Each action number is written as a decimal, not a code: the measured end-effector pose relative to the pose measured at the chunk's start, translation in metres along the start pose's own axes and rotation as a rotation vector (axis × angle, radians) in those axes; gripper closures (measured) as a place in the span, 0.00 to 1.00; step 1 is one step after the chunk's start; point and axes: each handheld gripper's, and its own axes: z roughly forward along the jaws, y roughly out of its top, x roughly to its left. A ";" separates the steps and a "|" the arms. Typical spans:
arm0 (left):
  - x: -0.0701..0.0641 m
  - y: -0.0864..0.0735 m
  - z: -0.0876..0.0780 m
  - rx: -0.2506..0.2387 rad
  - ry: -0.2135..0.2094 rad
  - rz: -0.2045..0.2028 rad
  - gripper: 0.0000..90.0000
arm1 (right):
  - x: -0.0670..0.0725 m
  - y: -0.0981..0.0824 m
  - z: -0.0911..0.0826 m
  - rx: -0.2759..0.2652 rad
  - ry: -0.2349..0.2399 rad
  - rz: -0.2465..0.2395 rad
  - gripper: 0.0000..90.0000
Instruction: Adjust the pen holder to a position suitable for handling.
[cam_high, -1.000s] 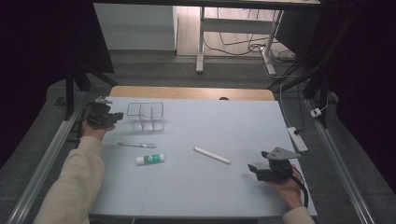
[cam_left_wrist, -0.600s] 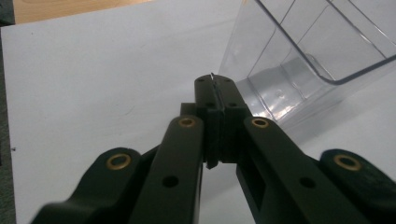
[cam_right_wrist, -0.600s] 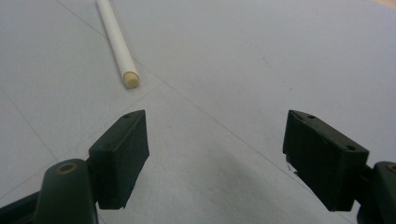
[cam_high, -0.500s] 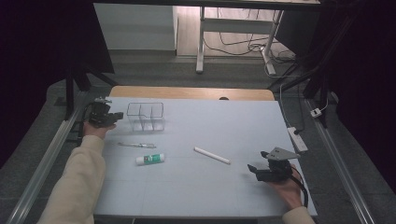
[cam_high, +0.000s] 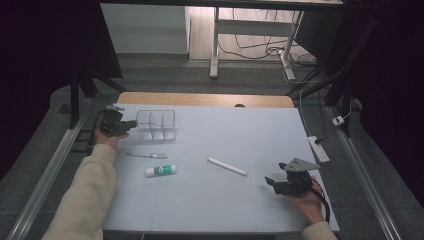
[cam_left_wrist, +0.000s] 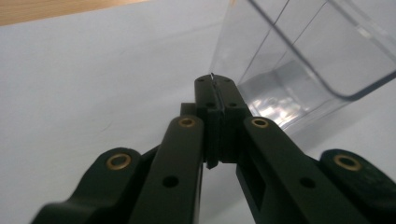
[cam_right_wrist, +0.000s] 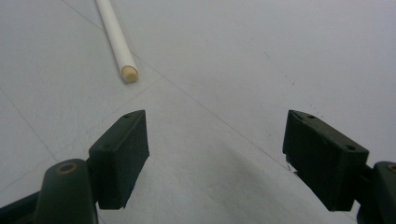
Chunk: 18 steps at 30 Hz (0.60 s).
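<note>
A pale grey table mat (cam_high: 220, 150) is seen under everything. The clear plastic compartment box (cam_high: 156, 124) sits at its far left, w/ the left gripper (cam_high: 131, 124) just beside the box's left wall; in the left gripper view its jaws are pressed together w/ nothing between them, the box wall (cam_left_wrist: 299, 60) close by, contact not clear. The right gripper (cam_high: 270, 182) is held near the mat's right front, jaws spread wide, empty. The white round stick (cam_right_wrist: 116, 39) lies ahead of the right gripper, apart. A green-labelled glue stick (cam_high: 160, 171) & a thin clear pen (cam_high: 146, 156) lie mid-left.
</note>
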 end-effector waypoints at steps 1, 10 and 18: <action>-0.001 0.000 0.001 0.000 -0.003 0.000 0.99 | 0.000 0.000 0.000 0.001 0.000 0.000 0.24; 0.000 0.000 0.003 0.001 -0.016 -0.020 0.99 | 0.000 0.000 0.001 -0.002 0.000 0.002 0.24; -0.005 0.002 0.007 0.001 -0.025 -0.015 0.99 | 0.000 0.000 0.002 0.005 0.000 0.005 0.25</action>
